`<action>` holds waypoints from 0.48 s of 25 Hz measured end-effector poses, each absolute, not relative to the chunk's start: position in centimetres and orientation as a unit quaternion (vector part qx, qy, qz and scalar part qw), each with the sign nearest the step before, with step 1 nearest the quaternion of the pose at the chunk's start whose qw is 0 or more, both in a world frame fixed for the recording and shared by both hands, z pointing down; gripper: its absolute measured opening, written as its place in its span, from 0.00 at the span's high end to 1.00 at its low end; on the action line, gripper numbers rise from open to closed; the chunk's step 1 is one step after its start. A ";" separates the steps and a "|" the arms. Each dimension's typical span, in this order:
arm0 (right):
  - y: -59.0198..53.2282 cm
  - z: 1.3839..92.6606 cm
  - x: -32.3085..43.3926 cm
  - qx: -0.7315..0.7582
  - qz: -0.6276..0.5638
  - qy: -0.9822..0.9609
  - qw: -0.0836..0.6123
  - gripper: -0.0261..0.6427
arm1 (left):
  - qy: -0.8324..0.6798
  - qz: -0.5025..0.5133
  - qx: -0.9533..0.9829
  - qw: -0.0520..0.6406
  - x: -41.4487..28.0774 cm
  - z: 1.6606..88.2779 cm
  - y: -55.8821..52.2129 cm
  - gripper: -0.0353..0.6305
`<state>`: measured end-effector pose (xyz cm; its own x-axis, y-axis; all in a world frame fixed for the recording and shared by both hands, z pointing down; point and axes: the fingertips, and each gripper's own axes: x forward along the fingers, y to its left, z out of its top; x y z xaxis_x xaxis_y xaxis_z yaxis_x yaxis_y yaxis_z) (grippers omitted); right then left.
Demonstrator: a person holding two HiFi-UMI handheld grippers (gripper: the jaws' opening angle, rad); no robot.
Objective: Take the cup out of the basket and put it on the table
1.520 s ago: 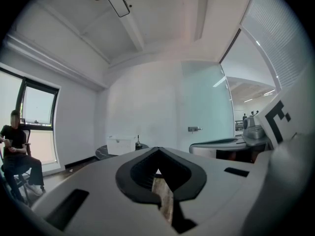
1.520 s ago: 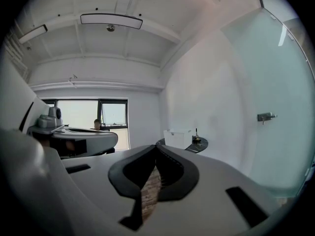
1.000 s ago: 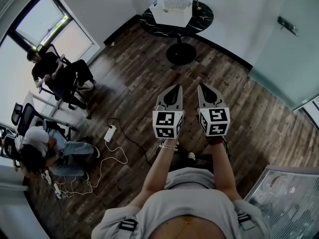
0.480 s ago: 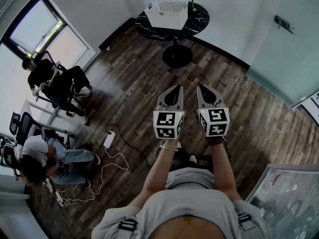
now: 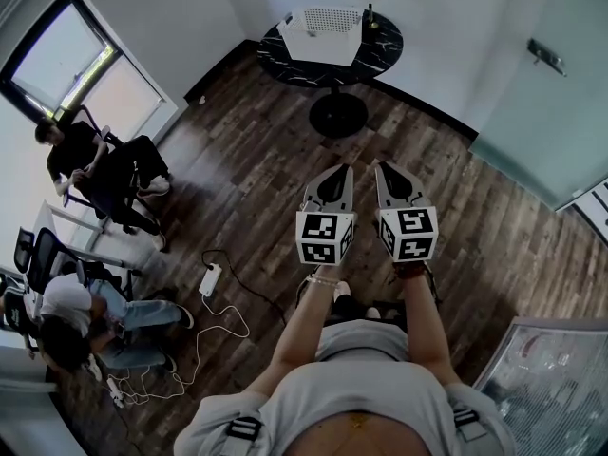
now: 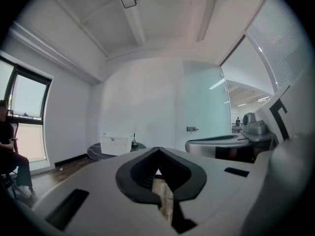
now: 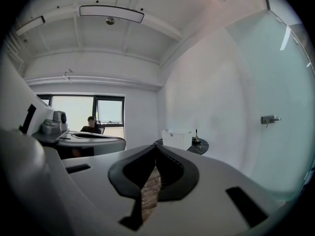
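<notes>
Both hand-held grippers are held out side by side in front of the person, well short of the table. The left gripper (image 5: 339, 171) has its jaws closed tip to tip and holds nothing, and the right gripper (image 5: 388, 169) is likewise closed and empty, with only floorboards showing through the slit in each gripper view. Ahead, across a stretch of dark wooden floor (image 5: 256, 160), a round black table (image 5: 380, 38) stands on a pedestal foot (image 5: 338, 115) near the white wall. On it sits the white basket (image 5: 331, 22), a rectangular box whose long axis runs across the head view, one long side facing the person. A small dark bottle-like thing (image 5: 370, 11) stands just beside its right end. The cup shows in no view, so where it lies and which way it points cannot be told. To the left, by the window (image 5: 71, 50), seated people (image 5: 71, 150) occupy office chairs, and a white power strip (image 5: 210, 278) with its cable lies on the floor. A frosted glass door (image 5: 541, 93) closes off the right side.
</notes>
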<state>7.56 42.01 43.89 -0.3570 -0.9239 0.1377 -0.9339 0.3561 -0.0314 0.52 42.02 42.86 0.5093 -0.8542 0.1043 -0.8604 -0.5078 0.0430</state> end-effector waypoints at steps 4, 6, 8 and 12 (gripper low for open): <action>40.3 43.9 6.0 0.569 0.051 -0.819 0.050 0.95 | -0.488 0.035 0.871 0.046 -0.9 43.0 40.2 0.94; 39.7 44.1 5.3 0.573 0.050 -0.817 0.053 0.95 | -0.484 0.035 0.873 0.046 -1.4 43.0 39.5 0.94; 39.1 44.2 4.6 0.576 0.049 -0.814 0.055 0.95 | -0.480 0.035 0.876 0.045 -1.9 43.1 38.8 0.94; 37.9 44.7 3.6 0.581 0.050 -0.810 0.057 0.95 | -0.472 0.036 0.880 0.047 -2.7 43.6 37.6 0.94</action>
